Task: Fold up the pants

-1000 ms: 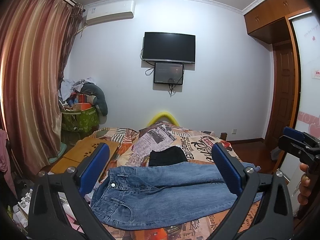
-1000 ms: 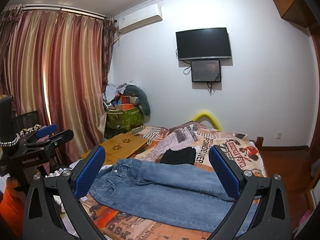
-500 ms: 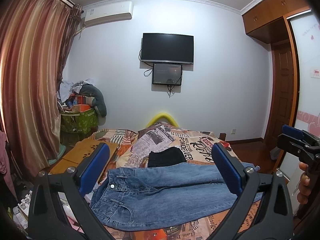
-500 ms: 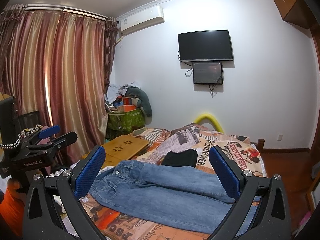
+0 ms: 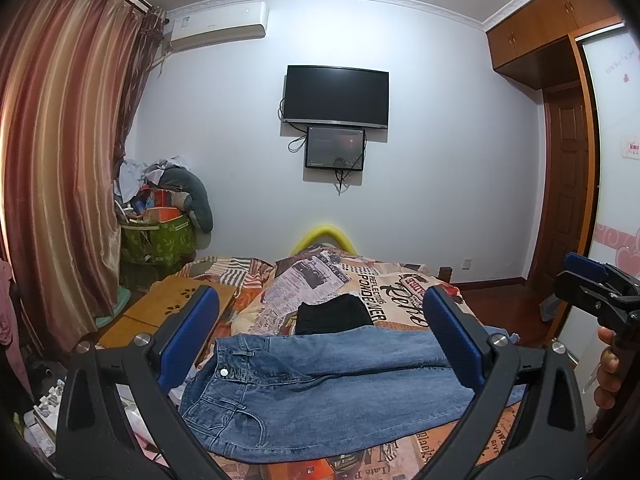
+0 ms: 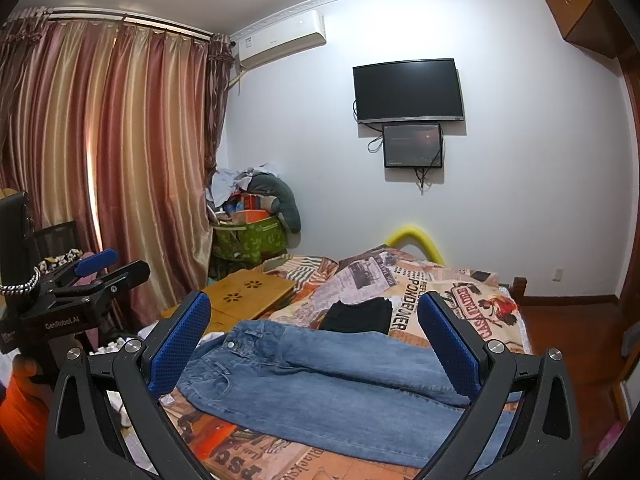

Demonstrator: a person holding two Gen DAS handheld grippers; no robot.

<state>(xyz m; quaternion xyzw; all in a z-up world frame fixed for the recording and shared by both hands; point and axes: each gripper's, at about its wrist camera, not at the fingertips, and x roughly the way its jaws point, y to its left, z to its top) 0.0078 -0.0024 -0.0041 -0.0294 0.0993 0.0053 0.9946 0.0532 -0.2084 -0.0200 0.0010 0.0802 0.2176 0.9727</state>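
Blue jeans [image 5: 320, 384] lie flat across the near end of the bed, waistband to the left, legs running right; they also show in the right wrist view [image 6: 332, 384]. My left gripper [image 5: 320, 340] is open and empty, held above the jeans' near edge. My right gripper [image 6: 316, 340] is open and empty, likewise above the jeans. The right gripper also shows at the right edge of the left wrist view [image 5: 592, 288], and the left gripper at the left of the right wrist view [image 6: 80, 284].
A folded black garment [image 5: 334, 314] lies on the patterned bedspread [image 5: 384, 284] behind the jeans. A wooden lap table [image 5: 168, 308] sits on the bed's left side. A green bin heaped with clothes [image 5: 158, 236] stands by the curtain [image 5: 56, 184]. A wardrobe [image 5: 608, 208] is at right.
Both cameras have tilted slightly, so the room sits a little lower in view. The jeans and both grippers' jaws are unchanged.
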